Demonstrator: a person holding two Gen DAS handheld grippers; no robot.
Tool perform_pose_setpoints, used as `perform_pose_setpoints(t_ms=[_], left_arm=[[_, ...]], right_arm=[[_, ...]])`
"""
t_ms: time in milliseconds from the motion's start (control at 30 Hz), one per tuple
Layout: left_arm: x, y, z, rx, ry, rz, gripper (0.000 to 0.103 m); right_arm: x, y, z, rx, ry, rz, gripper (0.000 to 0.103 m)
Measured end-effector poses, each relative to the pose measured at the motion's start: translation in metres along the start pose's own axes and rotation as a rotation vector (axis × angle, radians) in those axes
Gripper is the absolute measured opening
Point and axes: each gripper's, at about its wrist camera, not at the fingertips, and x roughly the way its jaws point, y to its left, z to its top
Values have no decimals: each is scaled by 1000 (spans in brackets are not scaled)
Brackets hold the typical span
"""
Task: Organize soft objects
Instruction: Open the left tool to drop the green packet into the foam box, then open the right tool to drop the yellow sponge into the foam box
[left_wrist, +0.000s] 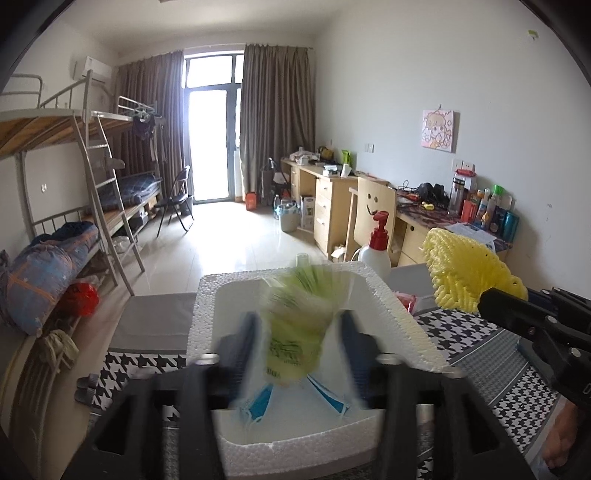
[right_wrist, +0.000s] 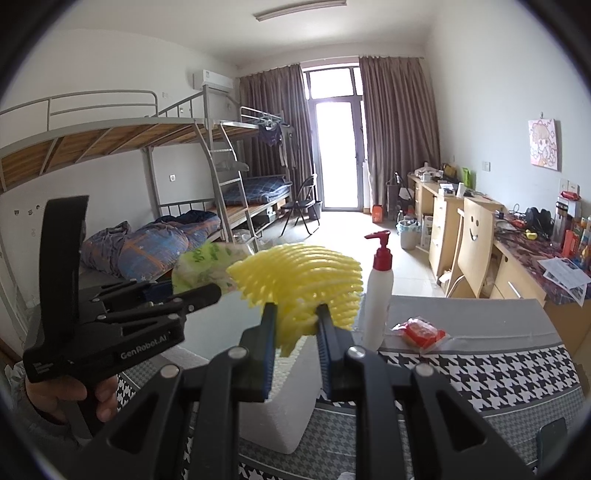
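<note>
Two grippers work above a white foam box that sits on a black-and-white houndstooth cloth. The left gripper points down and forward into the box, its jaws standing fairly wide. Between them, blurred, is a green-printed plastic bag with blue-edged face masks showing under it; the pads do not appear to press on it, so it looks released or dropping — directly below and ahead of the fingers, inside the box walls.

The right gripper holds a yellow foam fruit net, jaws narrow and pinched on the net's lower edge. The net fans up and forward from the fingertips, its long side running across the gripper rather than along it. Seen from the left wrist, the net hangs to the right of the box, just beyond its right rim and higher than it.

So the box opening lies to the left of and below the net — the right hand is the one carrying it and the nearer to place it. A white pump bottle with a red top stands just right of the net, and a red packet lies beyond it on the cloth.
</note>
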Motion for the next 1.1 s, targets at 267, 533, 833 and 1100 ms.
perform_pose_setpoints(t_ms=[267,533,833,1100], left_arm=[[-17,13,-1,-32,-67,65,95],[-29,24,-3,-44,-95,95,102],[-37,36,-11,-68,-94,116,102],[-47,38,-18,-67,-108,142,102]], right_arm=[[1,5,1,-6,5,-8,24],[6,16,4,-30,4,0,24],[13,25,9,-52,1,16,24],[21,36,12,-66,10,30,24]])
